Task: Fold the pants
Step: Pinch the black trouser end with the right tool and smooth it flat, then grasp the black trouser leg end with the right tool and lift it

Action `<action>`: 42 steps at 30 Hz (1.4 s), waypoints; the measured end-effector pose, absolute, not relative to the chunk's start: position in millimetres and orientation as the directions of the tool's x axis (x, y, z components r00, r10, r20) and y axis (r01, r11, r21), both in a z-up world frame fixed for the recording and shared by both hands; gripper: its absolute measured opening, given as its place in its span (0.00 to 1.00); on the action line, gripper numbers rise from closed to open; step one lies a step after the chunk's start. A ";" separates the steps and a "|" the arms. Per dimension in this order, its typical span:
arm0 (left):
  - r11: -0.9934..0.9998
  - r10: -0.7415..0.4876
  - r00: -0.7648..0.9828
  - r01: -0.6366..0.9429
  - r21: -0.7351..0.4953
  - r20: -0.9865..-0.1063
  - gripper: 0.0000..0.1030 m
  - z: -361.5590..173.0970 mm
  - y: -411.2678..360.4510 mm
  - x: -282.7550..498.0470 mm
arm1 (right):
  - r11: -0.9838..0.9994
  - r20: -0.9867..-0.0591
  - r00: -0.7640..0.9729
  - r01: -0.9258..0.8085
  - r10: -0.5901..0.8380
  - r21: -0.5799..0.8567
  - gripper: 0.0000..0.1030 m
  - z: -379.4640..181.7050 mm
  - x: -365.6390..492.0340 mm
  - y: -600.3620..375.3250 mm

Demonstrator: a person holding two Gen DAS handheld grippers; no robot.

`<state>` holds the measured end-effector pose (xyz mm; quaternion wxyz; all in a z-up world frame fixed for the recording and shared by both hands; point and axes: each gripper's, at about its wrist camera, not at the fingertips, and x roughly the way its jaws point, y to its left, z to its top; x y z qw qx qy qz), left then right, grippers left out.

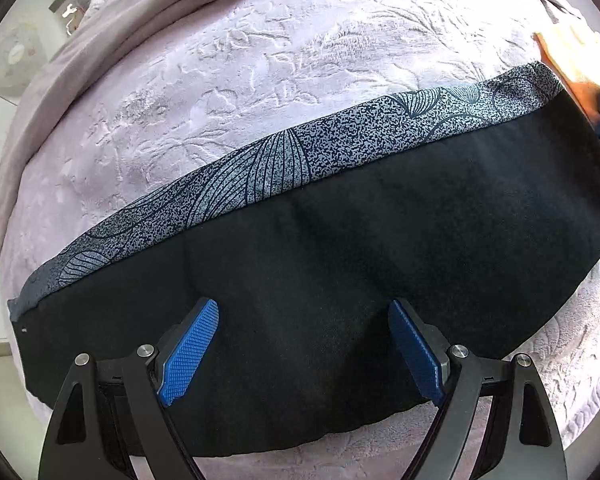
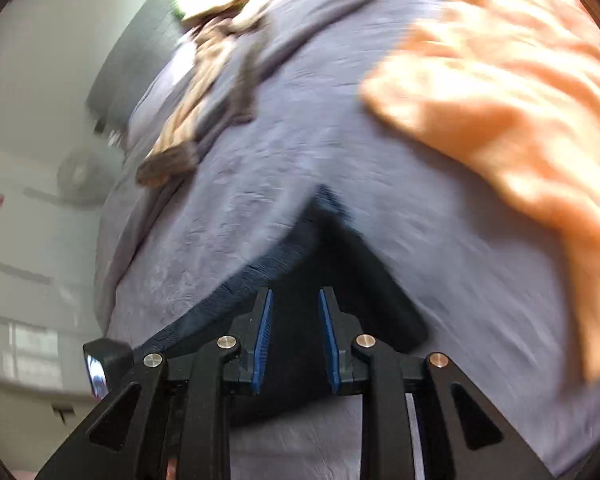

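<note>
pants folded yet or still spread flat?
Folded lengthwise once: the pants lie as one long band, black layer over a patterned strip along the far edge. No crosswise fold visible.

The pants (image 1: pixel 380 240) lie flat on the bed in a long band that runs from the lower left to the upper right of the left wrist view. Most of the cloth is plain black and smooth. Along the far edge runs a grey strip speckled with dark dots and fine leaf-like line drawings. In the blurred right wrist view, one end of the pants (image 2: pixel 340 264) comes to a dark point.
</note>
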<state>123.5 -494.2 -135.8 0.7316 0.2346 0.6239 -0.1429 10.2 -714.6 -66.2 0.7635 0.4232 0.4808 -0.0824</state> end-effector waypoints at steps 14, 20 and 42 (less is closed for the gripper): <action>0.889 0.055 0.129 0.445 0.107 -0.990 0.96 -142.6 -470.9 136.3 | 0.528 -0.882 0.422 0.711 0.208 0.465 0.31 -111.0 -15.0 -769.9; 0.886 0.059 0.133 0.450 0.114 -0.989 0.96 -144.8 -478.5 118.6 | 0.380 -0.772 0.542 0.672 0.332 0.636 0.34 -100.7 -63.9 -750.7; 0.875 0.073 0.148 0.465 0.134 -0.986 0.96 -138.3 -488.6 120.6 | 0.369 -0.683 0.599 0.576 0.418 0.730 0.46 -122.7 -32.1 -700.3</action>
